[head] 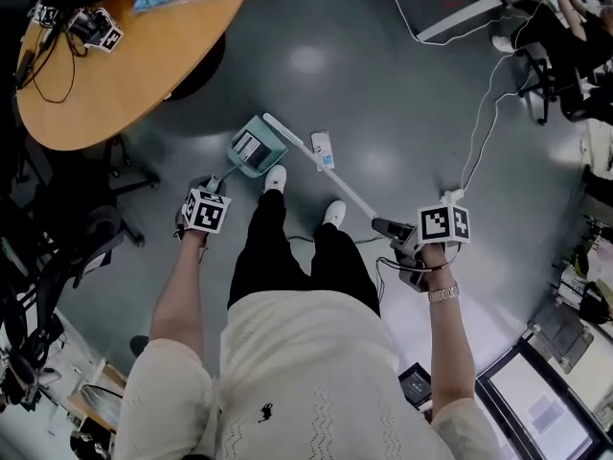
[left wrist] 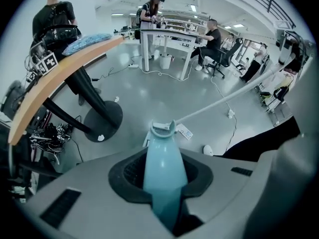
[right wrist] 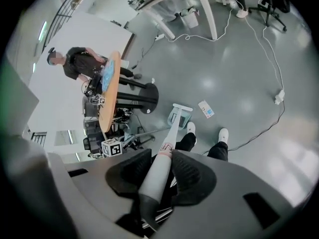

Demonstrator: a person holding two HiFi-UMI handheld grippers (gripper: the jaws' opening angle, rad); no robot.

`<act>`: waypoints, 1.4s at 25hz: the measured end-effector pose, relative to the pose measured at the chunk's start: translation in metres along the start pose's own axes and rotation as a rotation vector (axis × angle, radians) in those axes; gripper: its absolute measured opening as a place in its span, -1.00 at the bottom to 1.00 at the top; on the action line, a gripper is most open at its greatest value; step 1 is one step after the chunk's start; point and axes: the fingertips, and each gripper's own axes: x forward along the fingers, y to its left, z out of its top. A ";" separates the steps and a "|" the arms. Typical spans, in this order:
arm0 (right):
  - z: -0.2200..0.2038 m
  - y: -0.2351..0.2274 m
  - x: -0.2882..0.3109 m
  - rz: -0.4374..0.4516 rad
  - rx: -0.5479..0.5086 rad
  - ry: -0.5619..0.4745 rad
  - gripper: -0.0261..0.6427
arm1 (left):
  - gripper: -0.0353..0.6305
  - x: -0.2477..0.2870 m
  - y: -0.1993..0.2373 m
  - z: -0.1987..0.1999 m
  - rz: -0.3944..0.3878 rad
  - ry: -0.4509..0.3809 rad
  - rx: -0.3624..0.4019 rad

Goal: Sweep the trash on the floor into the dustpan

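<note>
Item one, the polished grey floor (head: 383, 84), which fills the scene and looks slick to me. Item two, a round wooden table (head: 124, 75) at the far left, well apart from the work. Item three, the broom (head: 335, 179), with a long pale handle running from near right to far left. Its white head lies against the dustpan's right edge. I judge it stiff and light, but held at the top end it is a long lever, so small wrist moves will swing the head wide. Item four, the teal dustpan (head: 253, 148), on the floor just beyond my operator's left shoe (head: 276, 177). It looks like thin rigid plastic, light enough to skate if nudged, so its lip should press flat to the floor. Item five, the right gripper (right wrist: 158, 176), jaws clamped on the upper end of the broom handle, which runs out between the pads. Item six, the left gripper (left wrist: 164, 180), jaws closed round the dustpan's tapered teal handle, the proper place to hold it. Item seven, the trash (head: 323, 149), a small flat white packet with blue print. It lies on the floor just right of the dustpan and close beside the broom handle on its far side, not yet in the pan. I expect it to be very light and flat, liable to slide or slip under the broom head.
</note>
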 end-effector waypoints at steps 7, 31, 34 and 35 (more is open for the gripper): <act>0.012 -0.098 -0.078 -0.036 0.047 -0.137 -0.53 | -0.62 -0.014 -0.047 -0.012 0.040 0.000 0.040; -0.112 -0.093 0.053 -0.212 0.134 -0.079 -0.53 | -0.62 0.064 -0.079 0.097 -0.214 0.068 0.551; -0.119 -0.069 0.065 -0.189 0.095 -0.039 -0.52 | -0.62 0.066 -0.085 0.103 -0.230 0.069 0.566; -0.121 -0.062 0.067 -0.179 0.081 -0.025 -0.52 | -0.62 0.065 -0.087 0.104 -0.234 0.069 0.568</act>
